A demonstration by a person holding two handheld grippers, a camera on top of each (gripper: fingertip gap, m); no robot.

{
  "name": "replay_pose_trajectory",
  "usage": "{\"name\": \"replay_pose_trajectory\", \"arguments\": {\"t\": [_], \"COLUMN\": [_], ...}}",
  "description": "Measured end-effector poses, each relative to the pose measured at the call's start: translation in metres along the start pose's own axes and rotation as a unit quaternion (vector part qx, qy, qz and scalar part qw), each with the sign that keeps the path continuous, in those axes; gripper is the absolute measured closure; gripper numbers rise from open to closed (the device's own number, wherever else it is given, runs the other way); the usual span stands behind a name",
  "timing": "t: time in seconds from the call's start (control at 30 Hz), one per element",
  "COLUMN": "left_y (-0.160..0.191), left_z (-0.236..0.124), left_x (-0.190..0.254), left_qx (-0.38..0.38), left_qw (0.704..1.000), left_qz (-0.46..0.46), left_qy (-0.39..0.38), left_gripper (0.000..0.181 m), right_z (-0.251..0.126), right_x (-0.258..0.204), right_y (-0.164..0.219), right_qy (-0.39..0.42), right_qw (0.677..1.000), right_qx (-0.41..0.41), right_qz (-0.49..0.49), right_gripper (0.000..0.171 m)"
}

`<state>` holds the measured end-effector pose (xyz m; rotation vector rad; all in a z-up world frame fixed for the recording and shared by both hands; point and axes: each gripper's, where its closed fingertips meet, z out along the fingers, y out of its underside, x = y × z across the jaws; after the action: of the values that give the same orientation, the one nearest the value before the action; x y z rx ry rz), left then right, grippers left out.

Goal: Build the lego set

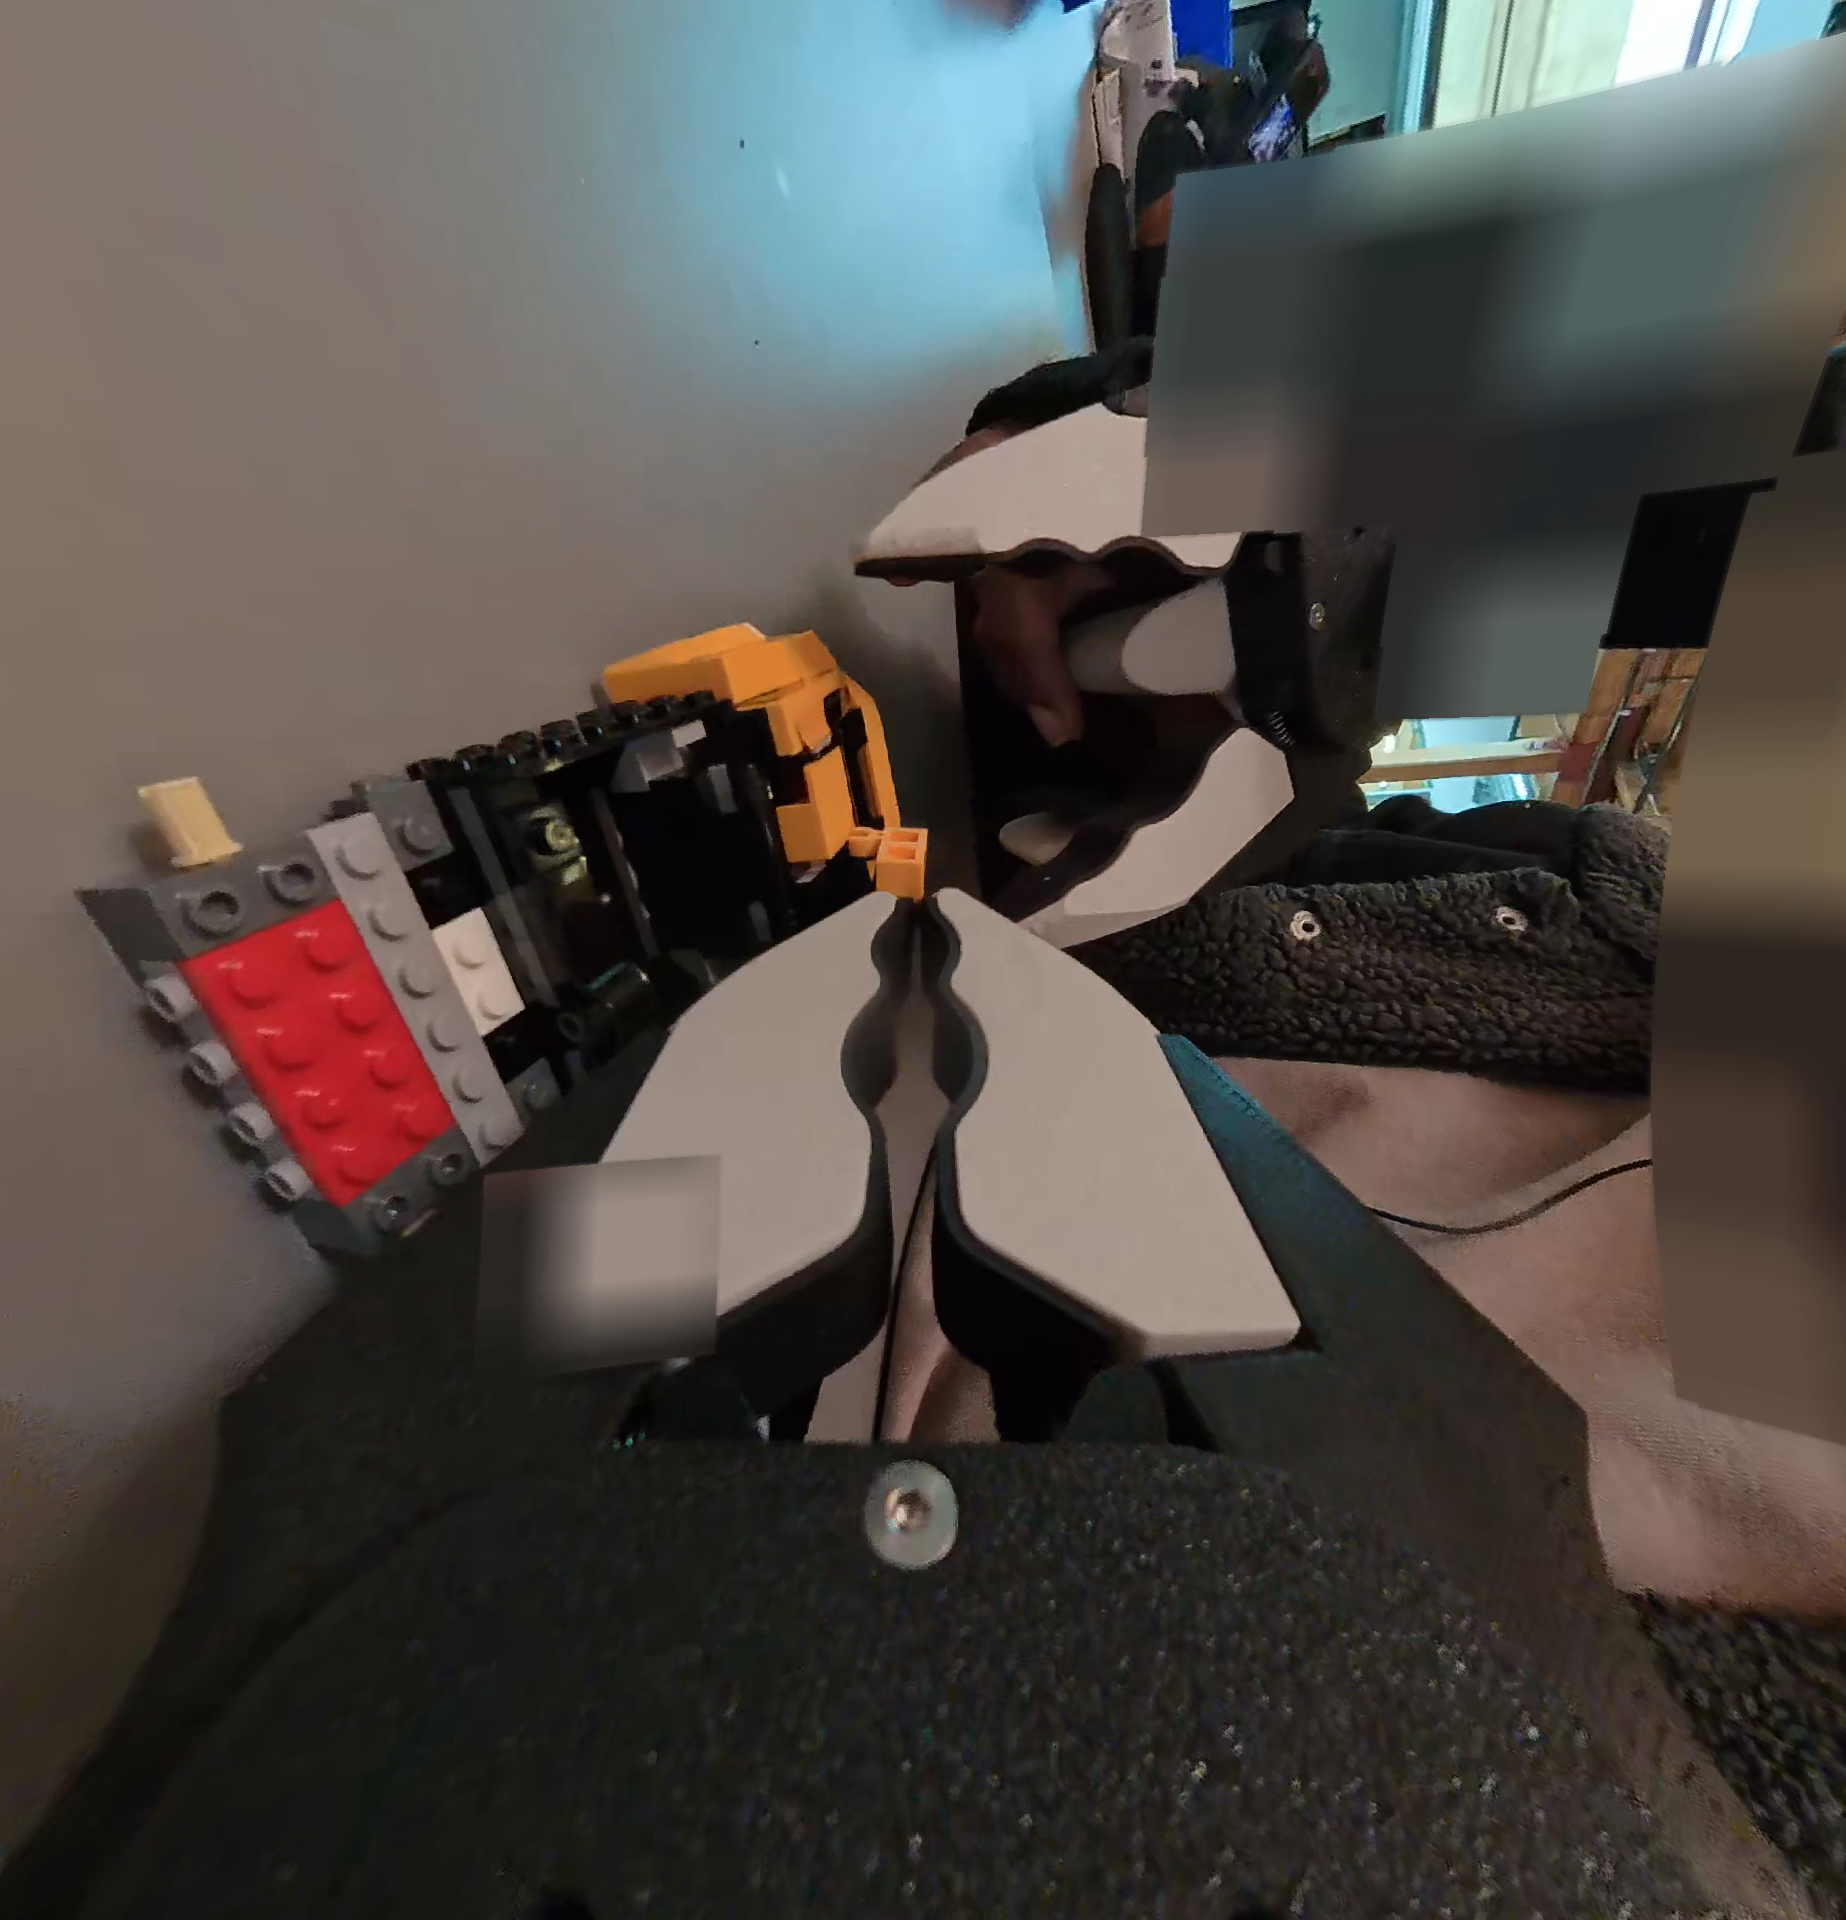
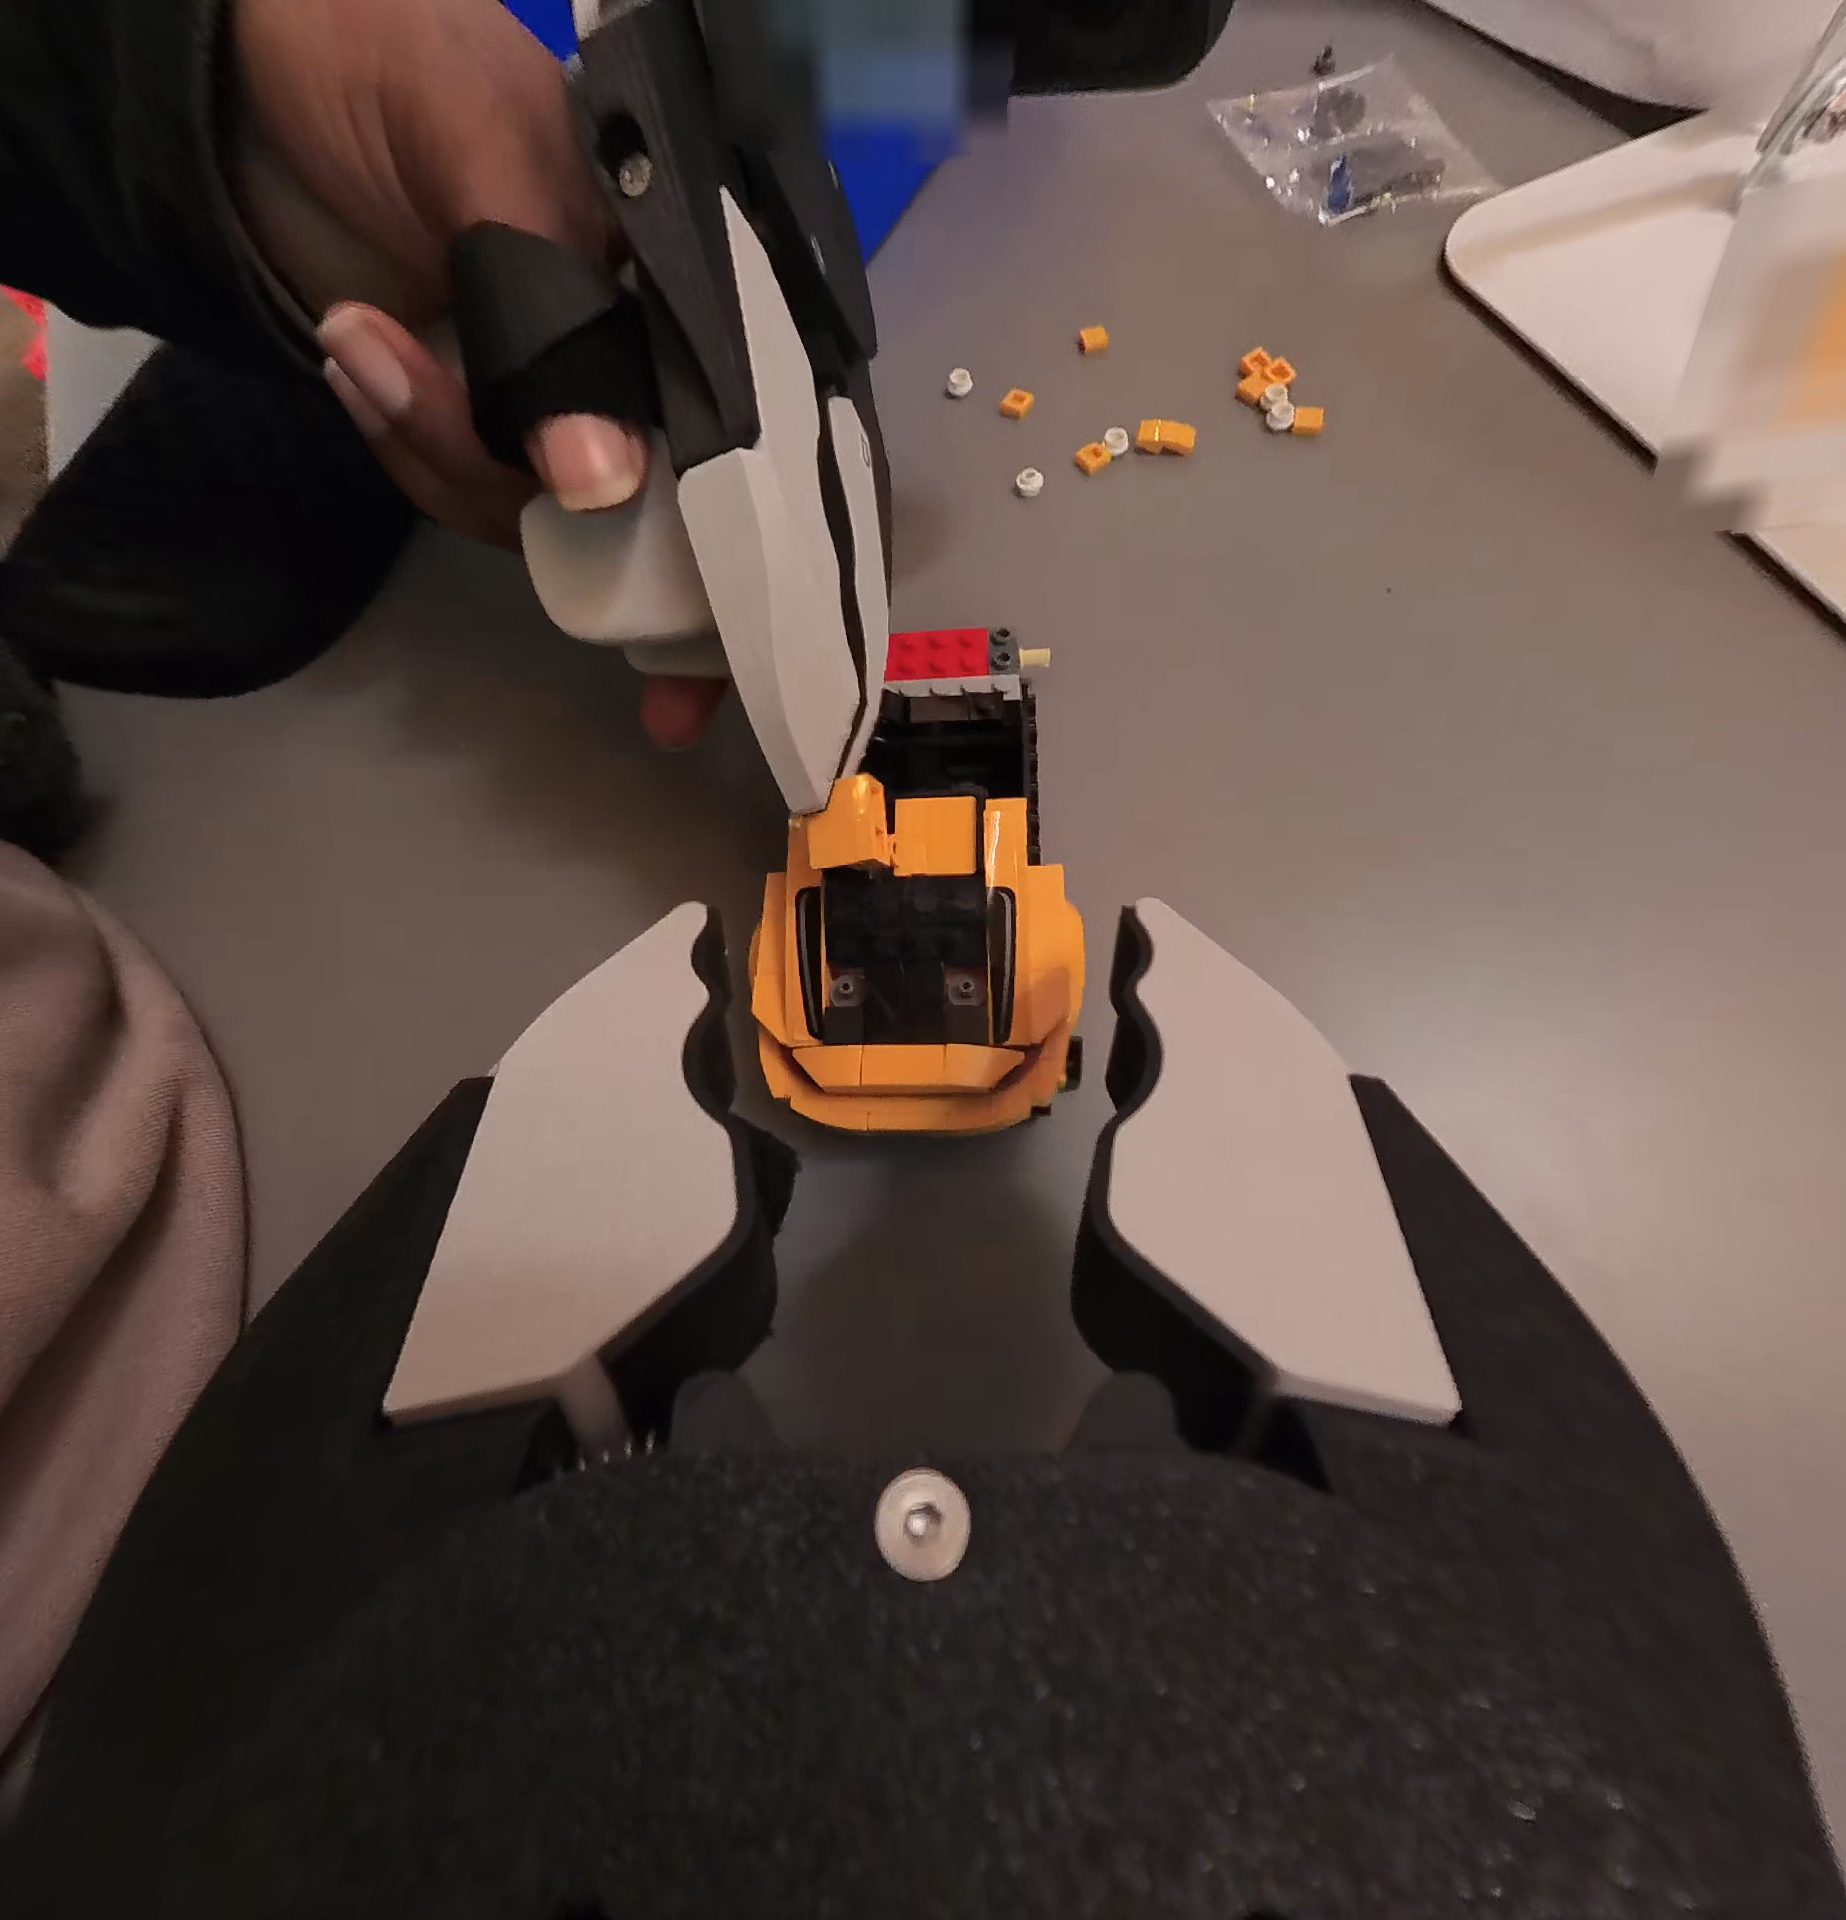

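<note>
Pointing nose-first at wide-open right gripper [image 2: 919, 997]: lego car [image 2: 914, 987]; left gripper [image 1: 917, 902] pinching orange brick [image 1: 903, 854].

Grey table [image 2: 1418, 831], window [image 1: 1667, 42] behind

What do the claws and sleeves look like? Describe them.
Both claws, left and right, have light grey fingers with wavy black inner pads on a grainy black body with a silver screw. A black strap loops one finger. Sleeves are taupe under dark fleece.
</note>
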<state>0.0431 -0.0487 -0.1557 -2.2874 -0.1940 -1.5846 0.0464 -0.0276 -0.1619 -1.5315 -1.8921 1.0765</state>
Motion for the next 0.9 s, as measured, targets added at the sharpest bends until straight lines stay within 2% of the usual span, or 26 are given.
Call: {"name": "replay_pose_trajectory", "arguments": {"t": [0.47,0.73,0.9], "left_y": [-0.001,-0.004,-0.006], "left_z": [0.001,0.003,0.000], "left_x": [-0.002,0.002,0.004], "left_qx": [-0.014,-0.016,-0.014], "left_qw": [0.998,0.998,0.998], "left_qz": [-0.054,-0.065,-0.060], "left_qy": [-0.022,-0.015,-0.021], "left_gripper": [0.181,0.174,0.168], "right_z": [-0.001,-0.001,-0.004], "right_x": [-0.013,-0.012,-0.013], "right_y": [-0.007,-0.007,-0.012], "right_qy": [-0.034,-0.037,-0.031], "right_qw": [0.999,0.998,0.997], "right_qx": [0.035,0.040,0.059], "right_qz": [-0.023,-0.021,-0.033], "right_gripper": [0.111,0.113,0.126]}}
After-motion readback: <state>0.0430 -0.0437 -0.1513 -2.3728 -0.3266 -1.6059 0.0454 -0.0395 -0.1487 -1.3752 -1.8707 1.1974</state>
